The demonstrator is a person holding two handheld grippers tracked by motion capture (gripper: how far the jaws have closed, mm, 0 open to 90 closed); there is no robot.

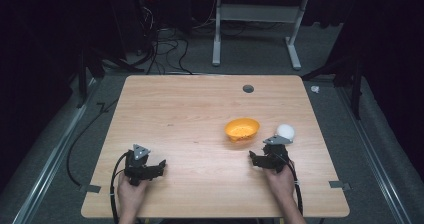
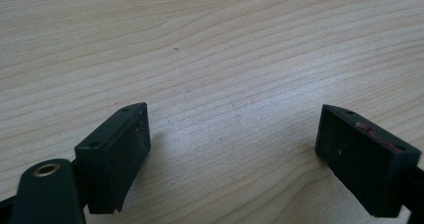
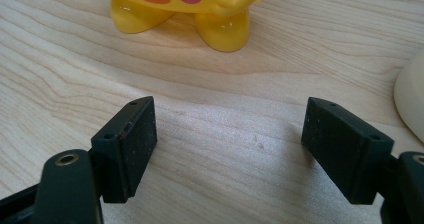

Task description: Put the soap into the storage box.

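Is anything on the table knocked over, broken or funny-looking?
Nothing looks spilled or broken. The yellow bowl with a cartoon face and little feet stands on the wooden table, beside a white round object. Both grippers, left and right, hang open and hold nothing.

Bright overhead light on the table [image 1: 200, 114] (surroundings dark); close views soft.

A light wooden bench [image 1: 190, 134] stands on grey floor, with a small dark round hole [image 1: 248, 88] near its far edge. Behind it a white-legged table frame [image 1: 255, 34] rises among black cables [image 1: 165, 46] strewn over the floor. Grey tape tabs [image 1: 90, 188] stick out at the bench's near corners.
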